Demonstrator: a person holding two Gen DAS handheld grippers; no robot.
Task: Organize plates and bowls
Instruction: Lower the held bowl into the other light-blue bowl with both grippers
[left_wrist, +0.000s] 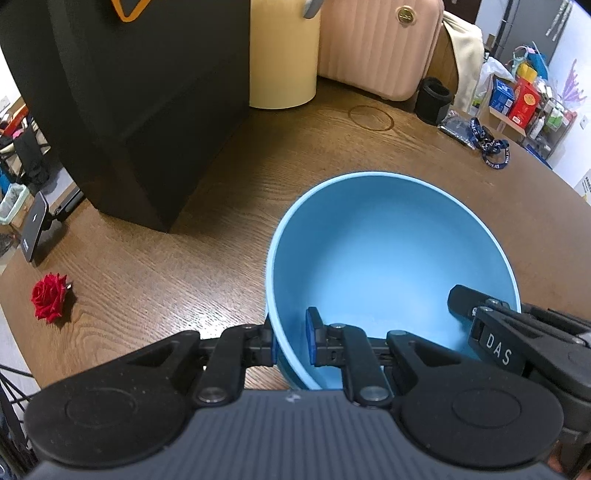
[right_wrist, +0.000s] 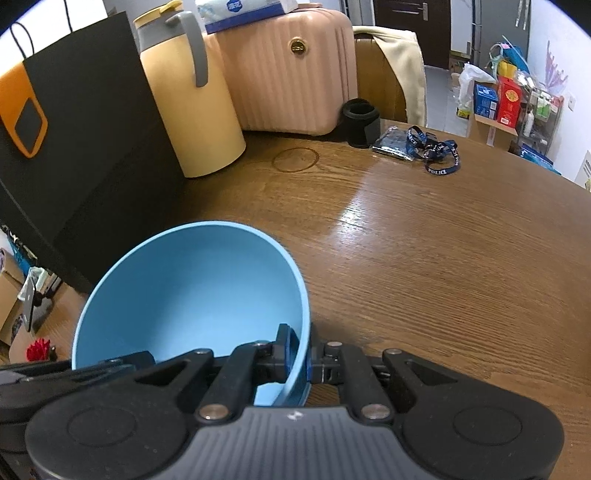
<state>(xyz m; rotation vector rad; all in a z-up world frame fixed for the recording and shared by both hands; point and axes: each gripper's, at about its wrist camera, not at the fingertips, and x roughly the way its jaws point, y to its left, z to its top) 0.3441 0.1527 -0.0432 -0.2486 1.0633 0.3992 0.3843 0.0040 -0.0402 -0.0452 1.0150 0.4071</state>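
A light blue bowl (left_wrist: 388, 266) is held over the brown wooden table (left_wrist: 207, 236) by both grippers. My left gripper (left_wrist: 291, 341) is shut on the bowl's near left rim, one blue pad inside the wall and one outside. In the left wrist view my right gripper (left_wrist: 491, 328) reaches in from the right onto the bowl's right rim. The right wrist view shows the same bowl (right_wrist: 192, 288) tilted at lower left, with my right gripper (right_wrist: 301, 354) shut on its right wall. The other gripper's black body (right_wrist: 74, 373) shows at the left edge. The bowl is empty.
A black paper bag (left_wrist: 122, 103) stands close on the left, with a yellow jug (right_wrist: 192, 110) and a pink ribbed case (right_wrist: 291, 74) behind it. A black cup (right_wrist: 364, 123) and a blue lanyard (right_wrist: 436, 147) lie at the back right. A red rose (left_wrist: 48, 295) lies near the table's left edge.
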